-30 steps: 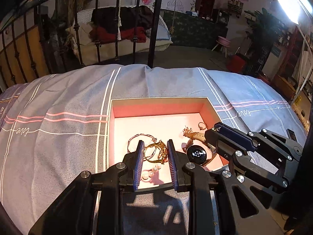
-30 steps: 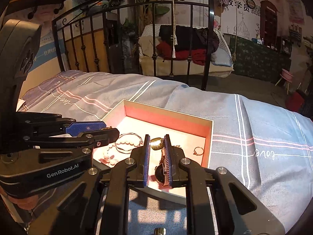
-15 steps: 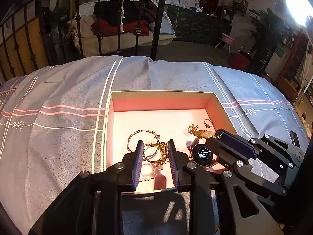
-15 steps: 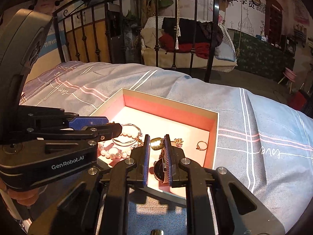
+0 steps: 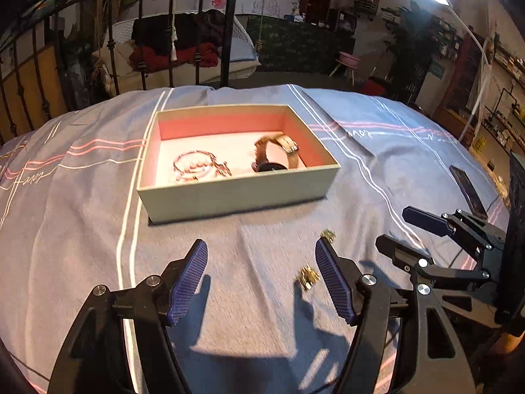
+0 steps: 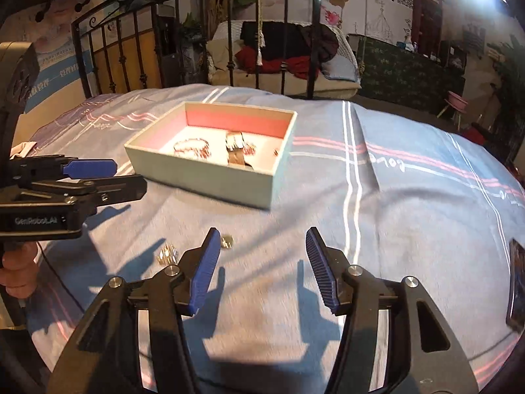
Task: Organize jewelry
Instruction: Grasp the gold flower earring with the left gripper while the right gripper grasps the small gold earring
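The left gripper [image 5: 261, 279] hangs over the bedspread [image 5: 82, 229] with its jaws spread wide and nothing between them. The right gripper [image 6: 261, 269] is likewise released, its blue pads [image 6: 323, 271] far apart and empty above the cloth. Both sit on the near side of the box [image 5: 236, 193], well apart from it. The box rests on the bedspread farther off, pale outside and pink inside. In it lie a watch [image 5: 277, 152] toward the right, its band arched up, and bangles [image 5: 195, 165] toward the left; in the right wrist view a small ring [image 6: 276, 153] shows by the box's right wall. Two small gold pieces lie loose on the cloth outside the box: an earring [image 5: 308, 277] just beside the left gripper's right pad, and a second gold bit [image 5: 327, 234] a little farther, near that pad's tip. In the right wrist view the same two pieces lie just left of the right gripper's left pad. A dark phone [image 5: 467, 190] lies at the far right of the bed. An iron bedframe [image 6: 183, 32] stands beyond the far edge.
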### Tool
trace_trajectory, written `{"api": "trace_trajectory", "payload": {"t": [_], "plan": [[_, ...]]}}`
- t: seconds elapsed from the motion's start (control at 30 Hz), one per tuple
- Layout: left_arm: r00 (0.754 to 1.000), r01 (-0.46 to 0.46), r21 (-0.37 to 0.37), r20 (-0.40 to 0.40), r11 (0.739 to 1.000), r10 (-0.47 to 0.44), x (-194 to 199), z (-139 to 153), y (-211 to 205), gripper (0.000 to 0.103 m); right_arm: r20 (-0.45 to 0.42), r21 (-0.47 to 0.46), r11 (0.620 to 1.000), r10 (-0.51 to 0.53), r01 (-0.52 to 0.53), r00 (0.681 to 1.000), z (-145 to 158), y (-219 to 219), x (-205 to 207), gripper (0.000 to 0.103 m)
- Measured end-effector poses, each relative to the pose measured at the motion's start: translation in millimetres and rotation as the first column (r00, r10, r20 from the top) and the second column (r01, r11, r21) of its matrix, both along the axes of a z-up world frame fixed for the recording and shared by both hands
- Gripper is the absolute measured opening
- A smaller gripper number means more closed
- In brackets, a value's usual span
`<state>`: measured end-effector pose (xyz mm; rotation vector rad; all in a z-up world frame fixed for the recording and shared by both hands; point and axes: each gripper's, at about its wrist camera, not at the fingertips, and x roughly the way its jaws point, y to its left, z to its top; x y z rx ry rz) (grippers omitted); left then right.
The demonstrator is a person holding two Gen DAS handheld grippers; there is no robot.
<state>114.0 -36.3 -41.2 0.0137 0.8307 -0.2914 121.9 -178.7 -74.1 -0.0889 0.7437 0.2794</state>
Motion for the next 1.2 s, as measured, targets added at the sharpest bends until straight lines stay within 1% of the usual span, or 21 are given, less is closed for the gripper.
{"api": "trace_trajectory", "payload": {"t": [0.1, 0.23, 0.3, 0.33, 0.47, 0.53, 0.6, 0.63, 0.73, 0.77, 0.83, 0.87, 0.93, 0.97, 1.0, 1.03, 1.13, 1.2], "plan": [[0.999, 0.034, 0.01, -0.036, 0.999, -0.034, -9.2, -14.1, -14.2, 0.067, -0.037, 0.013, 1.0, -0.014, 0.014, 0.999, -12.2, -11.4, -12.9, 0.055], [0.998, 0.025, 0.049, -0.056, 0.998, -0.023, -2.6, -23.2, -24.0, 0.067, -0.035, 0.015, 1.0, -0.022, 0.022, 0.999, -13.6, -13.7, -17.3, 0.055], [0.998, -0.001, 0.094, -0.067, 0.996, 0.007, 5.2, -28.2, -24.5, 0.066, -0.032, 0.011, 1.0, -0.009, 0.01, 0.999, -12.5, -11.8, -15.2, 0.055], [0.998, -0.015, 0.101, -0.067, 0.995, 0.021, 8.9, -29.7, -21.5, 0.066, -0.03, 0.007, 1.0, 0.0, 0.0, 1.0, -12.1, -8.2, -13.3, 0.055], [0.989, -0.119, 0.092, -0.074, 0.989, 0.126, 23.7, -32.1, 6.5, 0.066, -0.033, -0.025, 0.997, 0.069, -0.07, 0.997, -10.2, 16.4, 2.3, 0.055], [0.984, -0.155, 0.075, -0.076, 0.985, 0.16, 28.2, -32.1, 21.7, 0.066, -0.062, -0.027, 0.992, 0.119, -0.121, 0.991, -12.1, 30.4, 14.0, 0.054], [0.981, -0.172, 0.049, -0.079, 0.984, 0.176, 28.3, -30.1, 32.0, 0.066, -0.096, -0.038, 0.987, 0.155, -0.159, 0.983, -14.7, 42.8, 24.7, 0.045], [0.983, -0.166, 0.036, -0.077, 0.986, 0.168, 27.3, -29.0, 34.2, 0.066, -0.116, -0.037, 0.984, 0.17, -0.175, 0.979, -16.0, 47.8, 29.8, 0.039], [0.987, -0.146, 0.019, -0.066, 0.989, 0.147, 23.8, -28.0, 33.7, 0.066, -0.147, -0.017, 0.984, 0.171, -0.175, 0.974, -18.9, 53.2, 40.9, 0.03], [0.989, -0.134, 0.019, -0.063, 0.991, 0.135, 23.2, -27.7, 31.9, 0.066, -0.153, -0.009, 0.985, 0.169, -0.172, 0.974, -20.2, 52.8, 42.6, 0.029], [0.992, -0.112, 0.032, -0.058, 0.993, 0.114, 22.7, -27.8, 25.8, 0.066, -0.156, 0.014, 0.985, 0.17, -0.169, 0.973, -21.9, 50.0, 43.3, 0.029], [0.993, -0.104, 0.044, -0.059, 0.994, 0.106, 23.4, -28.9, 21.9, 0.066, -0.158, 0.022, 0.986, 0.165, -0.164, 0.974, -21.9, 48.6, 43.6, 0.026], [0.993, -0.093, 0.082, -0.067, 0.992, 0.098, 25.1, -32.9, 14.0, 0.066, -0.157, 0.022, 0.987, 0.159, -0.158, 0.975, -22.0, 47.9, 44.1, 0.023], [0.993, -0.085, 0.096, -0.07, 0.992, 0.092, 25.5, -34.2, 11.2, 0.063, -0.157, 0.019, 0.987, 0.158, -0.157, 0.975, -22.2, 48.6, 44.5, 0.023], [0.994, -0.073, 0.102, -0.074, 0.992, 0.081, 25.9, -35.0, 9.2, 0.057, -0.16, 0.017, 0.987, 0.157, -0.157, 0.975, -22.6, 48.4, 44.6, 0.022], [0.994, -0.063, 0.101, -0.078, 0.993, 0.071, 26.4, -35.4, 8.0, 0.054, -0.162, 0.018, 0.988, 0.155, -0.154, 0.975, -22.8, 48.6, 45.3, 0.022], [0.994, -0.06, 0.099, -0.089, 0.993, 0.069, 29.0, -36.5, 7.6, 0.052, -0.173, 0.036, 0.99, 0.142, -0.137, 0.975, -23.4, 47.4, 49.8, 0.021], [0.994, -0.056, 0.094, -0.091, 0.994, 0.065, 29.2, -37.4, 8.4, 0.046, -0.176, 0.032, 0.99, 0.144, -0.14, 0.974, -23.7, 48.9, 51.5, 0.021]]}}
